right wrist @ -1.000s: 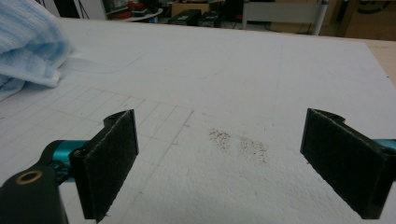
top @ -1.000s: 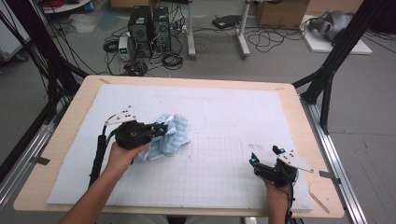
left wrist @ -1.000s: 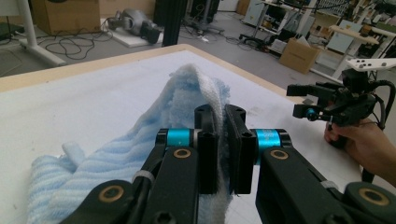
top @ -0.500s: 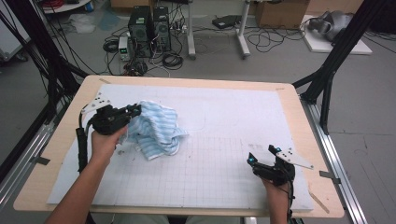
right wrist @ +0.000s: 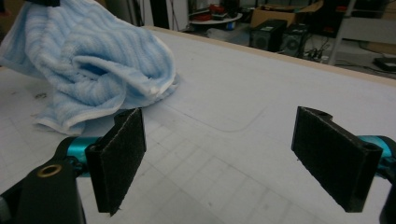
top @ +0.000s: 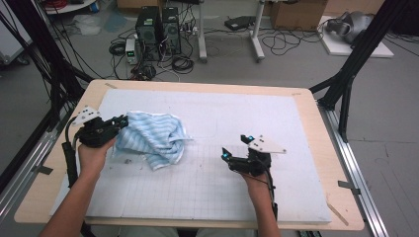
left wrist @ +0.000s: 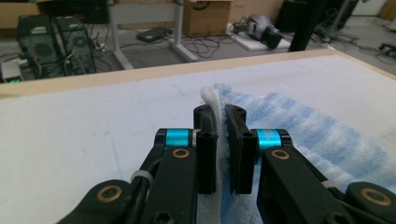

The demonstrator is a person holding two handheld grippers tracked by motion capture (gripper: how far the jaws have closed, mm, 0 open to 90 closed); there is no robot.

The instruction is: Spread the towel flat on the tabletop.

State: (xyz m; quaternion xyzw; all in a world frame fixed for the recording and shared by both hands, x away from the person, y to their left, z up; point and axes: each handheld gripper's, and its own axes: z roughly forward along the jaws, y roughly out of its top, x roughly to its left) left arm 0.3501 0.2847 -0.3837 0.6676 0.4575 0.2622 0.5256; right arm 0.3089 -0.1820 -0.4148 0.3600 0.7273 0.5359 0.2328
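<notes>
High view: left gripper point(top: 120, 122) clamps edge of blue striped towel point(top: 153, 138), crumpled at left side of white mat point(top: 296, 148). Right gripper point(top: 234, 148) empty, jaws wide but just been closing slightly. Spreading not yet done.

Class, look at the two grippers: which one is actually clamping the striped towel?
The left gripper: its jaws are shut on an edge of the blue-and-white towel. The right gripper has wide-open, empty jaws, apart from the towel.

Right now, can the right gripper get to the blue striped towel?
Probably yes. The right gripper is open, nothing between its jaws, and only bare mat lies between it and the blue striped towel, which the left gripper pinches.
</notes>
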